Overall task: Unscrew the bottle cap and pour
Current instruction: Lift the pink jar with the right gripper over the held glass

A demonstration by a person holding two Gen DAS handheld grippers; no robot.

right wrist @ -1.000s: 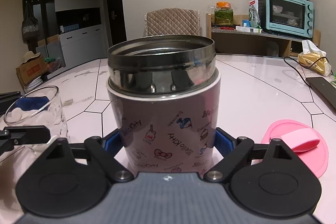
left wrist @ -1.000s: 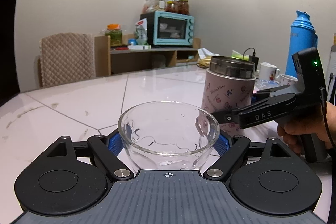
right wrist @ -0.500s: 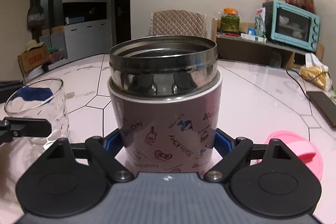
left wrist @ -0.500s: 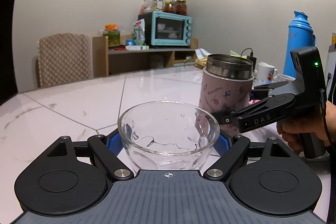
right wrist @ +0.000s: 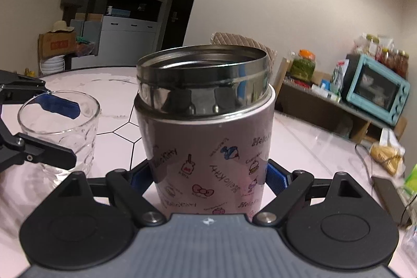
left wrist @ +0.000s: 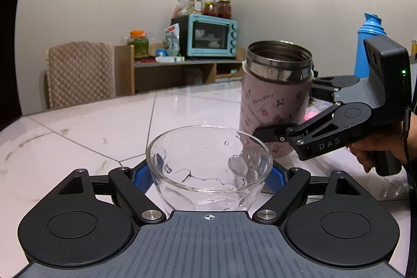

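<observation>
A clear glass [left wrist: 208, 163] stands on the white table, and my left gripper [left wrist: 208, 177] is shut on it with the blue pads against its sides. The pink cartoon-print bottle [right wrist: 206, 137] has a bare steel mouth with no cap. My right gripper [right wrist: 208, 180] is shut on its lower body. In the left wrist view the bottle [left wrist: 273, 106] sits just right of the glass and behind it, leaning toward it. The glass [right wrist: 62, 121] appears at the left of the right wrist view. A pink sliver [left wrist: 310, 114] shows behind the bottle.
A person's hand [left wrist: 375, 147] grips the right tool's handle. A blue thermos [left wrist: 370, 43] stands at the far right. A teal toaster oven [left wrist: 206, 35] sits on a shelf beside a padded chair [left wrist: 78, 72]. A dark flat device [right wrist: 388, 194] lies on the table [left wrist: 104, 127].
The right gripper has rolled with the bottle, tipping its mouth toward the glass and bringing it closer. The pink cap has left the right wrist view. The left gripper and glass stayed still.
</observation>
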